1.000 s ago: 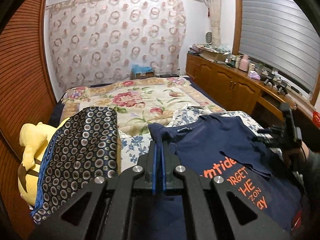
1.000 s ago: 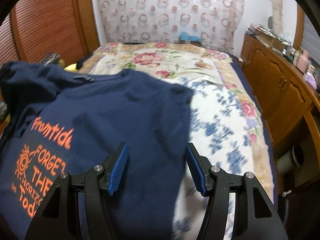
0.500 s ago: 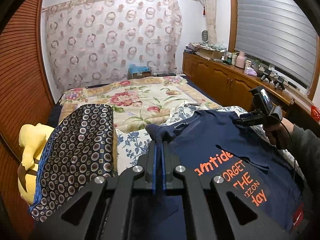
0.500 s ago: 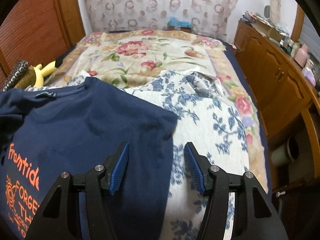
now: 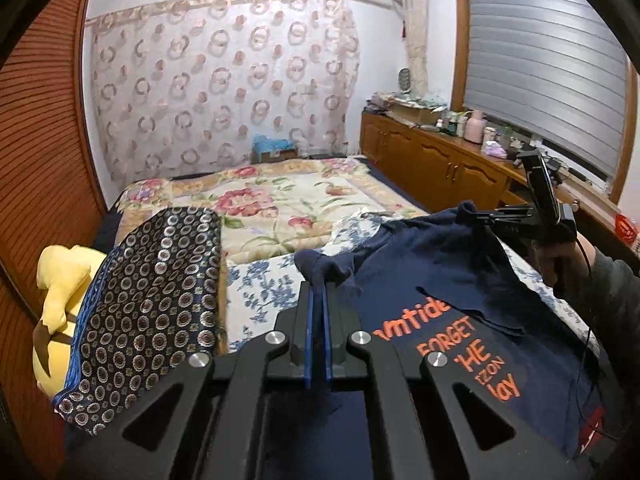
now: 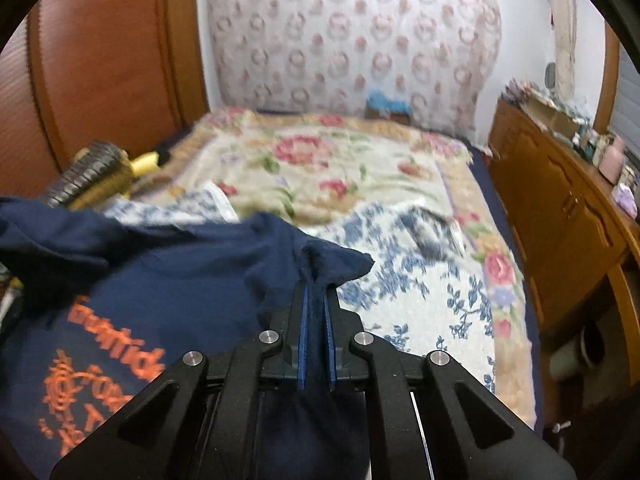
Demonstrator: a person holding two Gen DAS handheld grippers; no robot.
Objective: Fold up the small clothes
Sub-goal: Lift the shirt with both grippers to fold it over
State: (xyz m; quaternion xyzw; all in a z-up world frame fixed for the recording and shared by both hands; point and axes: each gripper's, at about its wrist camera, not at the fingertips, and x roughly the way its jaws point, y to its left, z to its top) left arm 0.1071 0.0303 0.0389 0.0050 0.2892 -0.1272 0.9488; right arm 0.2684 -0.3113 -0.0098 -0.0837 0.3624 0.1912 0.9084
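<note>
Left hand-held gripper [image 5: 316, 300]: jaws pressed together on a bunched corner of the navy shirt [image 5: 448, 280], cloth pinched between the blue pads and poking out past the tips. Right hand-held gripper [image 6: 315, 300]: likewise clamped on another bunch of the shirt [image 6: 160, 280], a fold standing up between its pads. In the left view the right hand-held gripper [image 5: 492, 214] appeared at the shirt's far right corner, gripped by a hand [image 5: 560, 256] in a dark sleeve.

Shirt was stretched between the two grippers above the bed [image 5: 288, 196], orange lettering [image 5: 460, 332] facing up; its lower part ran out of view under the grippers, so contact with the bed could not be judged. Blue-floral sheet [image 6: 420, 280] lay beneath it, over a rose-print quilt [image 6: 320, 160].

To the left, a dark circle-patterned cloth [image 5: 152, 280] lay beside a yellow plush [image 5: 60, 280]. Wooden counter [image 5: 448, 160] with small items ran along the right wall, under the blinds [image 5: 540, 60].
</note>
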